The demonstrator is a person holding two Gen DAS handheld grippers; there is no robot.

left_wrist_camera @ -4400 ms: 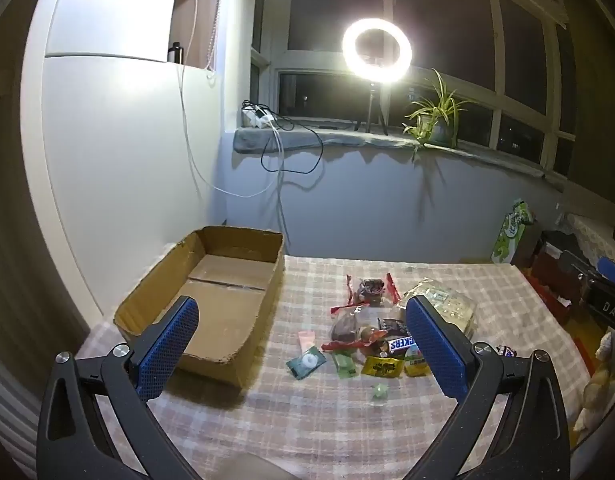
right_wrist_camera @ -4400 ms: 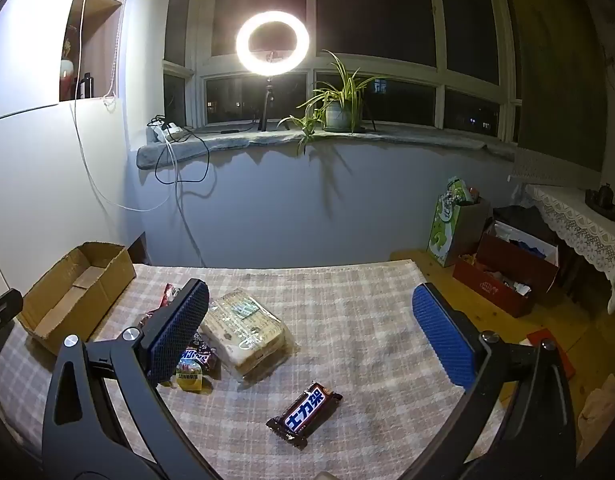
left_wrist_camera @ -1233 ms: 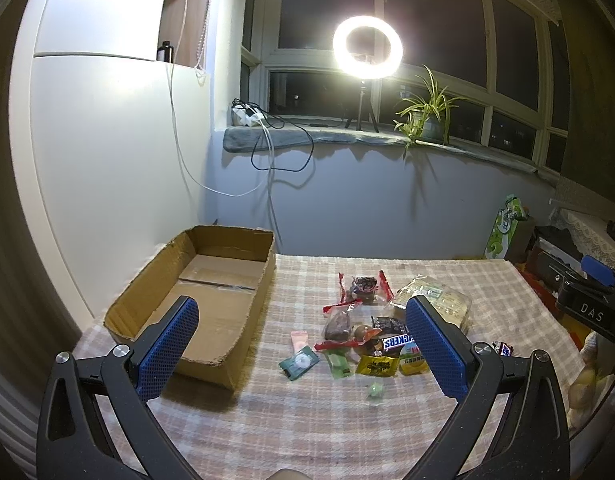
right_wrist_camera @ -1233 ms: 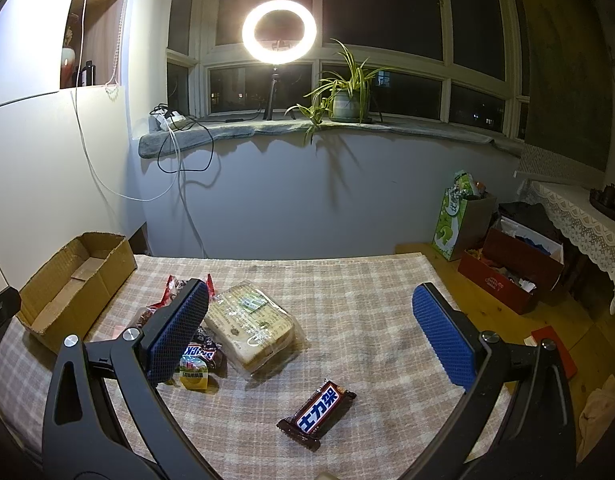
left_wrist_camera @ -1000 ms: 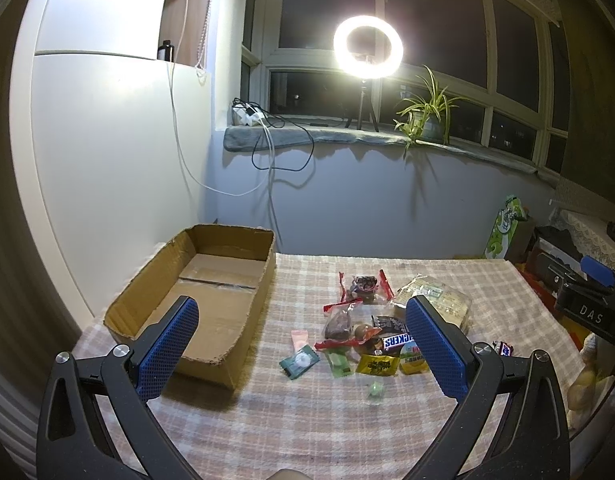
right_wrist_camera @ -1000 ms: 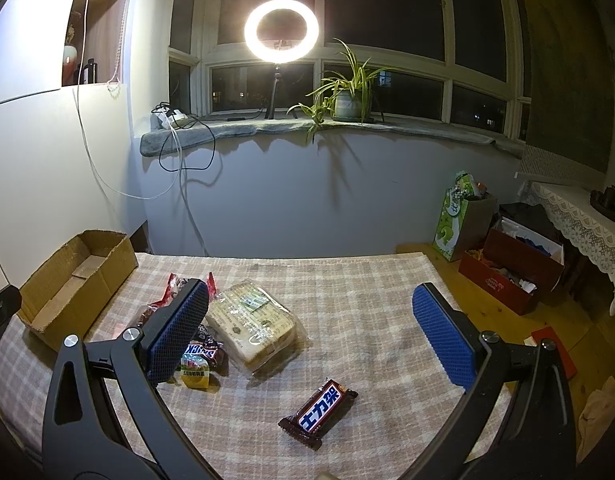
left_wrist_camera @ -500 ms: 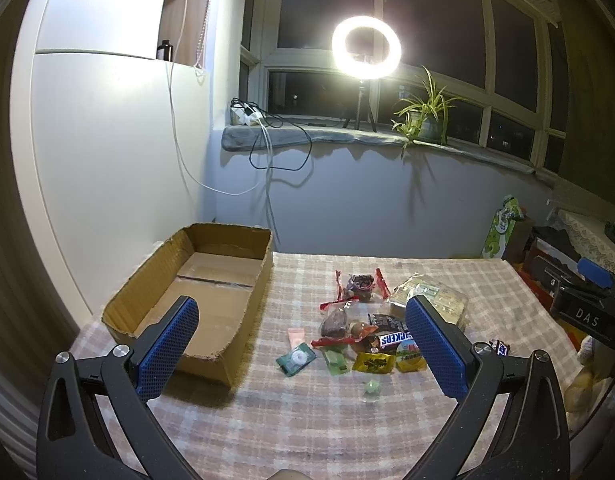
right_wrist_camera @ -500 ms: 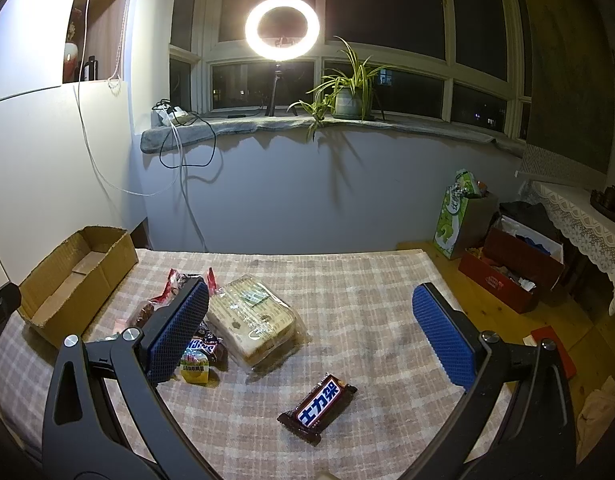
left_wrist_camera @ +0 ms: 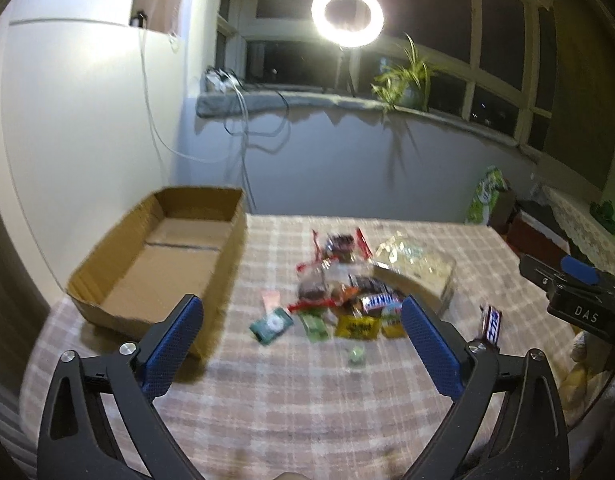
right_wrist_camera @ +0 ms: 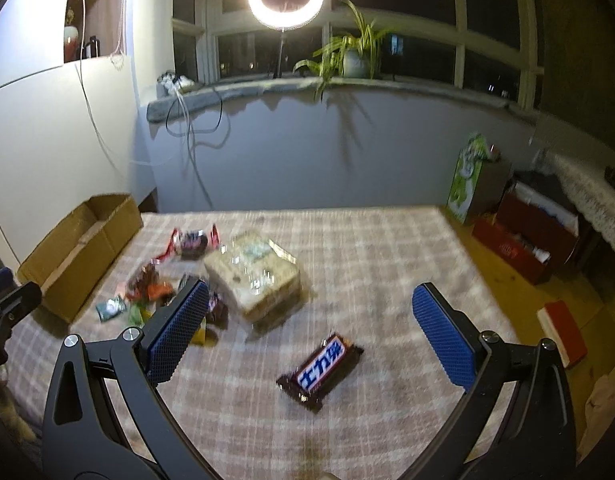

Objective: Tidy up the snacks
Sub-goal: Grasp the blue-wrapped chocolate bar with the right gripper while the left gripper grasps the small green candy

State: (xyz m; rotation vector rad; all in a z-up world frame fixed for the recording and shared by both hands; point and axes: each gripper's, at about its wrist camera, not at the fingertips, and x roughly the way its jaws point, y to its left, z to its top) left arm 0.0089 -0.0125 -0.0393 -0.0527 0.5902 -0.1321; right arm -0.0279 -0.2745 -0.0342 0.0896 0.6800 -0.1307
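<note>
An open, empty cardboard box (left_wrist_camera: pixel 163 264) lies at the table's left; it also shows in the right wrist view (right_wrist_camera: pixel 83 248). A heap of small snack packets (left_wrist_camera: pixel 343 300) lies mid-table, with a clear-wrapped pack of crackers (right_wrist_camera: pixel 255 268) beside it. A brown Snickers bar (right_wrist_camera: pixel 321 364) lies alone in front of my right gripper (right_wrist_camera: pixel 311 332), which is open and empty above the table. My left gripper (left_wrist_camera: pixel 301 344) is open and empty, just short of the heap. A teal packet (left_wrist_camera: pixel 271 323) and a small green candy (left_wrist_camera: pixel 356 355) lie nearest it.
The table has a checked cloth (right_wrist_camera: pixel 367 248). A white wall stands behind the box. A ring light (left_wrist_camera: pixel 347 14), cables and a potted plant (right_wrist_camera: pixel 353 56) are at the window sill. Bags and red boxes (right_wrist_camera: pixel 523 240) sit on the floor to the right.
Both grippers have moved forward and tilted down toward the table; the snacks and Snickers bar sit closer in view. Nothing has been grasped.
</note>
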